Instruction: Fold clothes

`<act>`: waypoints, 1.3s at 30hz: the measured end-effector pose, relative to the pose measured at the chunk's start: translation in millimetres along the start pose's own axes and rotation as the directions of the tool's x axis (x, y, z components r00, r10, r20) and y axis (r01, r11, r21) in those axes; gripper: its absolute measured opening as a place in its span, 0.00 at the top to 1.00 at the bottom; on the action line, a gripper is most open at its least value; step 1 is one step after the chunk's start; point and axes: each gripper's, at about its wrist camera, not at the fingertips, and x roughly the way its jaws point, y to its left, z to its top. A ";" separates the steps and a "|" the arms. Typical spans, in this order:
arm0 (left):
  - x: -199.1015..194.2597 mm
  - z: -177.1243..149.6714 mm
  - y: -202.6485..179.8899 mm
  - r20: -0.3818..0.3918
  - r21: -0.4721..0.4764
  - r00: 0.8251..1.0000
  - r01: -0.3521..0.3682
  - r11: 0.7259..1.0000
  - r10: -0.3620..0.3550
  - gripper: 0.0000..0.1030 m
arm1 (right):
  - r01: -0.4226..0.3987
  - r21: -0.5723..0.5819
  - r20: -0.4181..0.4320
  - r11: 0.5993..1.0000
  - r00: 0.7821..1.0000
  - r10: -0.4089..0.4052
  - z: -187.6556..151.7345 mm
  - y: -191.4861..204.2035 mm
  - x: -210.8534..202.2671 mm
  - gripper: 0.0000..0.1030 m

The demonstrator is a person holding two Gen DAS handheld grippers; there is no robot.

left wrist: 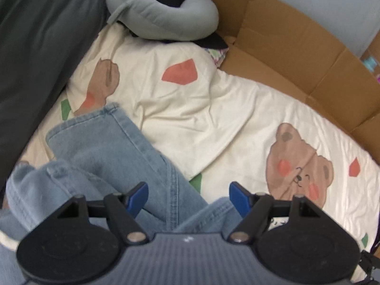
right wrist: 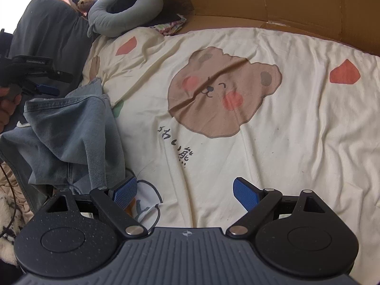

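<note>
Left gripper (left wrist: 188,198): jaws spread, empty, above crumpled jeans (left wrist: 114,156).
Right gripper (right wrist: 185,193): jaws wide, empty, over the bear-print sheet (right wrist: 285,142).
Jeans: bunched at the sheet's left edge.
Advice: probably pinch a leg hem, then spread flat before folding.

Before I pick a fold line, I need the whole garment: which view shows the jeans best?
The right wrist view: the jeans lie crumpled in full at the bedsheet's left edge. The left wrist view shows only one leg and hem, cropped by the left gripper.
</note>
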 end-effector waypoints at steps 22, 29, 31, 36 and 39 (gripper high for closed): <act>107.7 55.2 13.1 -0.218 -0.101 0.976 -0.050 0.994 0.027 0.43 | 0.011 0.032 0.002 0.999 1.000 -0.011 -6.7 -18.5 5.2 0.11; 132.9 43.0 1.3 -0.311 -0.024 0.947 -0.094 0.995 0.082 0.70 | 0.015 0.049 -0.009 0.999 1.000 -0.015 -8.6 -20.1 8.4 0.11; 132.2 39.0 1.5 -0.310 -0.019 0.947 -0.096 0.995 0.085 0.89 | 0.016 0.048 -0.013 0.999 1.000 -0.015 -9.8 -20.0 9.5 0.11; 100.3 39.7 -5.7 -0.256 -0.005 0.966 -0.025 1.000 0.022 0.94 | 0.010 0.055 -0.014 0.998 1.000 -0.009 -9.9 -20.7 9.0 0.11; 73.2 39.3 -12.3 -0.219 0.011 0.975 0.046 0.999 -0.043 0.94 | 0.002 0.060 -0.003 0.998 1.000 -0.002 -8.5 -20.0 7.7 0.11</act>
